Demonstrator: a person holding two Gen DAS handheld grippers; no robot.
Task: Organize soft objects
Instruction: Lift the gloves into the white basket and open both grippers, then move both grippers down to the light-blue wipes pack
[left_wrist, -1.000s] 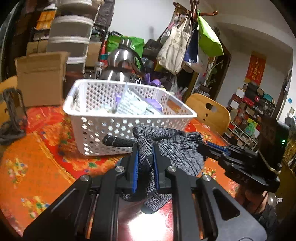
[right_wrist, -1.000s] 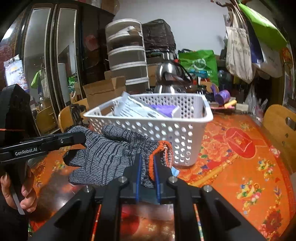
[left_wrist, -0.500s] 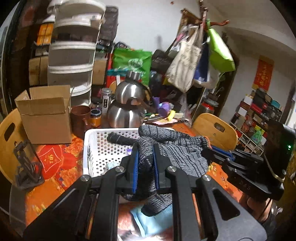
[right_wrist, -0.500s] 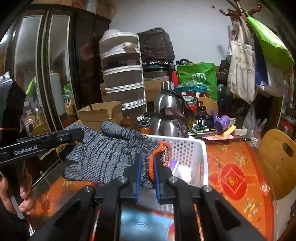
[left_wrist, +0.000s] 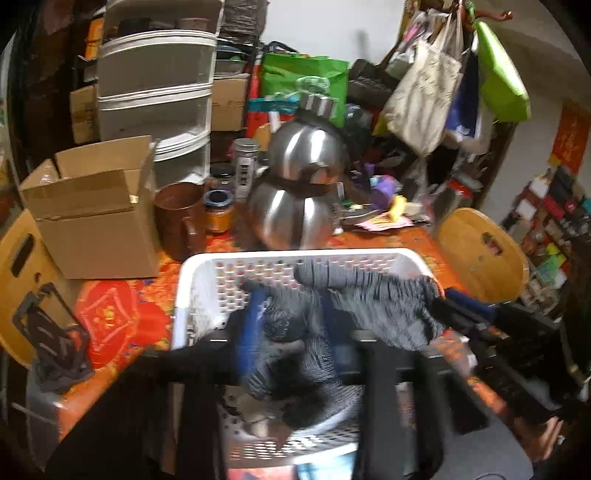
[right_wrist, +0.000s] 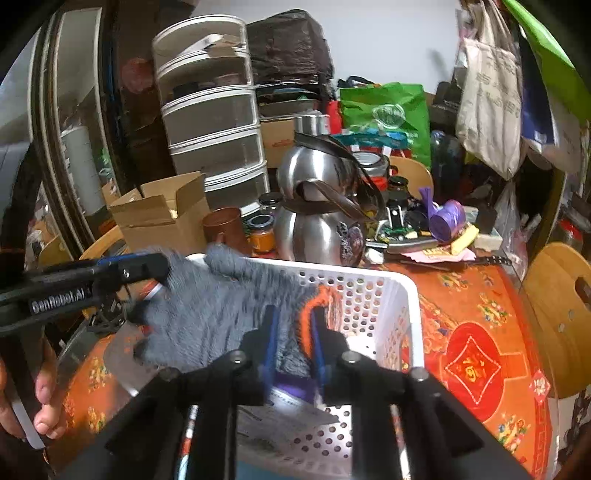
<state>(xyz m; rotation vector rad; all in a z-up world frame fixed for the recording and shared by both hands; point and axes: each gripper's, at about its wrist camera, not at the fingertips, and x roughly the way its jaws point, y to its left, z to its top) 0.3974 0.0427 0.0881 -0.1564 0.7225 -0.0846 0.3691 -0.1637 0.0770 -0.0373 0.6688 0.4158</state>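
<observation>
A grey knit glove (left_wrist: 373, 306) with an orange cuff (right_wrist: 314, 299) hangs between both grippers over the white perforated basket (left_wrist: 207, 266). My left gripper (left_wrist: 291, 332) is shut on the glove's finger end, above the basket's inside. My right gripper (right_wrist: 293, 343) is shut on the cuff end, also over the basket (right_wrist: 402, 295). The left gripper shows in the right wrist view (right_wrist: 110, 273) at the left. Packets lie in the basket under the glove, mostly hidden.
Two steel kettles (left_wrist: 299, 188), a brown mug (left_wrist: 177, 218), jars and a cardboard box (left_wrist: 92, 210) stand behind the basket on the orange tablecloth (right_wrist: 472, 295). Wooden chairs (left_wrist: 480, 251) stand at the table's sides. Bags hang at the back right.
Both grippers have lifted the glove up from beside the basket and carried it forward over it. The glove now hangs above the basket's inside.
</observation>
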